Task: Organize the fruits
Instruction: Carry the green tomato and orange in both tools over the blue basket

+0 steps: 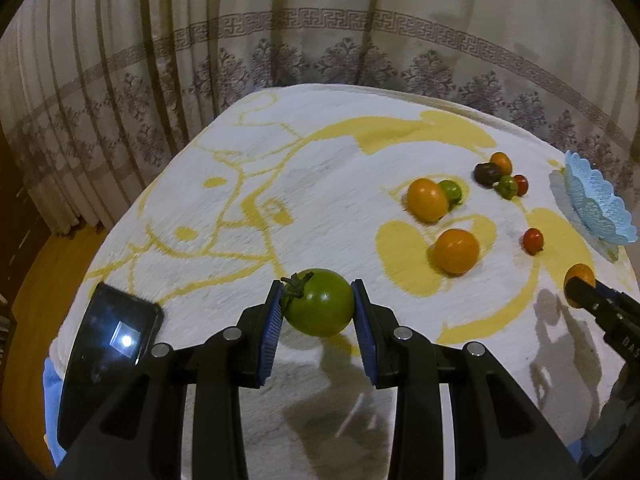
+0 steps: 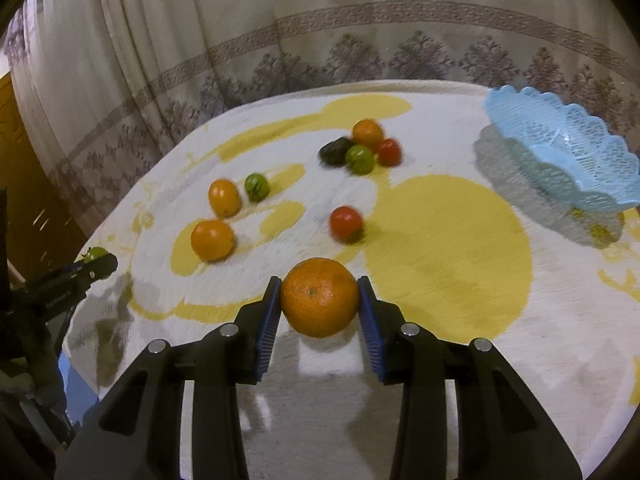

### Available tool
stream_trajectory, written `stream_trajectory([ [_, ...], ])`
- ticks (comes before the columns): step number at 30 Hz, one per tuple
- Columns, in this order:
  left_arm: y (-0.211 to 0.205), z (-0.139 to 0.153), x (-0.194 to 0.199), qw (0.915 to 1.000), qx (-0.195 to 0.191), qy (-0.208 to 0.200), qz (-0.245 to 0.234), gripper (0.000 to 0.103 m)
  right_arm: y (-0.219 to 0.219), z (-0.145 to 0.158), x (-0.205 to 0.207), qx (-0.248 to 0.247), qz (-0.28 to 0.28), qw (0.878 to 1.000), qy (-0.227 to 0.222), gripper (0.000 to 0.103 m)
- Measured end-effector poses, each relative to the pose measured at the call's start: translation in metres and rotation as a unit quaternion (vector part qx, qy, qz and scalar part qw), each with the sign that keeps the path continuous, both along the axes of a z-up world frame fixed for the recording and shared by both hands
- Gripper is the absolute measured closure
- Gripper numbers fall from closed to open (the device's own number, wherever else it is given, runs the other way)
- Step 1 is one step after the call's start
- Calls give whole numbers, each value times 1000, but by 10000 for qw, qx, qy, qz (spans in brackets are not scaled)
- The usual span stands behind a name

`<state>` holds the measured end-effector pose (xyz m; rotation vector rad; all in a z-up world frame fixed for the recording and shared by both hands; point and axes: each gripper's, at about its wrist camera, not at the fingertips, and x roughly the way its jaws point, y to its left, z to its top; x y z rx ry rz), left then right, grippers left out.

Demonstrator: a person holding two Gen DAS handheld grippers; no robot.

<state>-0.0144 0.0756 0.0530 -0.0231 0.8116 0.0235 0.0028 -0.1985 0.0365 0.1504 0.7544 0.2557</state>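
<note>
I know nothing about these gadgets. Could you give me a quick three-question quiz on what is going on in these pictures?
1. True or false: the blue basket already holds fruit.
2. What sits between the left gripper fingers?
A. green tomato
B. phone
C. red tomato
3. What does the right gripper grip?

Key
1. False, it looks empty.
2. A.
3. An orange.

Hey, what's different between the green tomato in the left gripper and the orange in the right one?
The green tomato is smooth and glossy; the orange has dimpled skin. The green tomato keeps a leafy dark stem, tilted to one side; the orange shows only a small navel dot. Both are round and sit clamped between blue-padded fingers, above the white and yellow cloth.
</note>
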Motion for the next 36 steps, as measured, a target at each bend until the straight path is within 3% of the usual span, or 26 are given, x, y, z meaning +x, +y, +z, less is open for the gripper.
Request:
stream_trajectory([
  [9,-43,23,13,9987,35,-210,-465,69,-57,18,2,159,-671,9975,-178,64],
  [19,-112,42,31,9928,34,-328,-1150,69,-142,40,4,196,-1531,9869,-473,64],
  [36,-272,66,81,9673,-343,-526,-2458,69,-214,47,30,86,-1993,9784,-552,64],
])
